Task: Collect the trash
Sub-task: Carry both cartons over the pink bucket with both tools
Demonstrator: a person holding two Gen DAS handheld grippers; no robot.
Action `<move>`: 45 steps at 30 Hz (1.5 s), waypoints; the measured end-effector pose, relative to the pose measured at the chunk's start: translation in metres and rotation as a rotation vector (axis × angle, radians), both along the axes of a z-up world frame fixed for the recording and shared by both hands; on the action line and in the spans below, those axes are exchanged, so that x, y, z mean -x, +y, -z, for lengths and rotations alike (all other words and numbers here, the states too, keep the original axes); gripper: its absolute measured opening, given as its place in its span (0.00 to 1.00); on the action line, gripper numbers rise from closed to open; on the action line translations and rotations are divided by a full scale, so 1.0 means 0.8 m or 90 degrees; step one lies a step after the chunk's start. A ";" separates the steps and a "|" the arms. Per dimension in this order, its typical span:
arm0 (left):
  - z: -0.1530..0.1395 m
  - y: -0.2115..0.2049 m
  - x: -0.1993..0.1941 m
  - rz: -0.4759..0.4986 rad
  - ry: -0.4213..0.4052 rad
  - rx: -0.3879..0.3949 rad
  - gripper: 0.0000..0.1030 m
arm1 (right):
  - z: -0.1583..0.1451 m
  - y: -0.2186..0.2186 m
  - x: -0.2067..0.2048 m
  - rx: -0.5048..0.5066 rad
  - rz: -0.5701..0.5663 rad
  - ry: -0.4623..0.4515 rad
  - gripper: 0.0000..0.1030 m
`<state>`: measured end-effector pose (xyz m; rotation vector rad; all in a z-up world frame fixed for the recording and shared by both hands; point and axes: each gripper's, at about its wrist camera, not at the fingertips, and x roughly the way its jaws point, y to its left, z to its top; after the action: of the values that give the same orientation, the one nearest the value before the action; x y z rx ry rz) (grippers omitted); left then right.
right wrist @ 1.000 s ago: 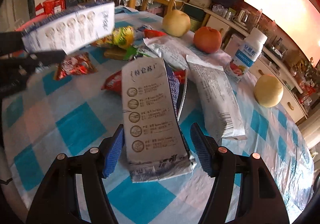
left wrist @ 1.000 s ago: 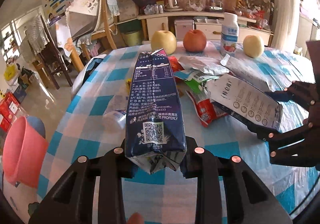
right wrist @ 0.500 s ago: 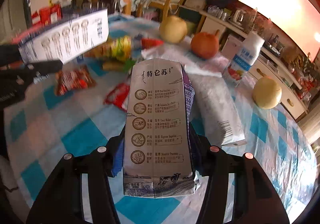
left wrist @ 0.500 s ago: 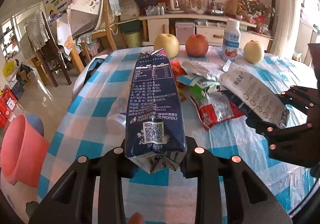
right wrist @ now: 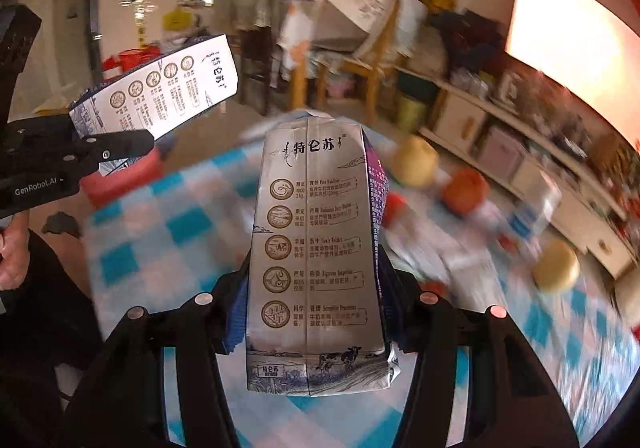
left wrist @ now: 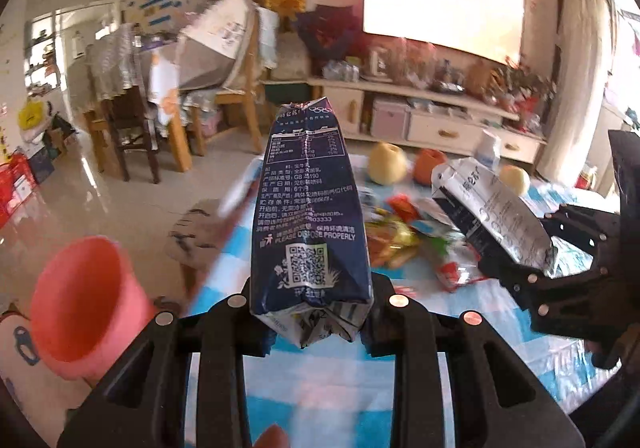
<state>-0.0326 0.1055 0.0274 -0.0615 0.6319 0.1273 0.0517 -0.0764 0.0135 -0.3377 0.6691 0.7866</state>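
Milk cartons (left wrist: 308,208) (right wrist: 316,268), crumpled, seem light and crushable; each gripper (left wrist: 314,312) (right wrist: 316,312) is clamped across its carton's base fold.

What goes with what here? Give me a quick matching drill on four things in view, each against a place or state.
Things:
1. dark carton
2. silver carton
3. pink bin
4. red apple

Places or states:
A. on the floor, left of the table
B. on the checked cloth, between two yellow fruits
C. clamped in the left hand-held gripper
D. clamped in the right hand-held gripper

Pairs: 1-C, 2-D, 3-A, 4-B
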 end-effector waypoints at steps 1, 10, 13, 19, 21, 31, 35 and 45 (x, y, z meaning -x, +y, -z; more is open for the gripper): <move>-0.005 0.022 0.010 -0.014 -0.003 0.002 0.31 | -0.007 0.016 0.000 -0.005 -0.013 -0.002 0.54; -0.007 0.205 0.069 -0.150 -0.003 -0.003 0.31 | -0.055 0.212 0.006 -0.033 -0.153 0.004 0.54; 0.006 0.249 0.074 -0.185 0.008 -0.002 0.31 | -0.053 0.281 0.008 -0.028 -0.188 0.023 0.54; 0.028 0.316 0.082 -0.235 0.018 0.016 0.31 | -0.036 0.382 0.017 -0.015 -0.229 0.051 0.54; 0.036 0.336 0.086 -0.250 0.017 0.022 0.31 | -0.031 0.413 0.022 -0.012 -0.239 0.055 0.54; 0.062 0.374 0.091 -0.278 0.019 0.043 0.31 | -0.007 0.477 0.036 -0.005 -0.239 0.079 0.54; 0.071 0.380 0.084 -0.279 0.025 0.045 0.31 | 0.002 0.490 0.038 0.002 -0.240 0.082 0.54; 0.089 0.388 0.073 -0.286 0.048 0.051 0.31 | 0.024 0.505 0.033 0.018 -0.241 0.097 0.54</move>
<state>-0.0912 0.4162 -0.0442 -0.2772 0.6904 0.5402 0.0255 0.3273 -0.0060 -0.4401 0.7706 1.1729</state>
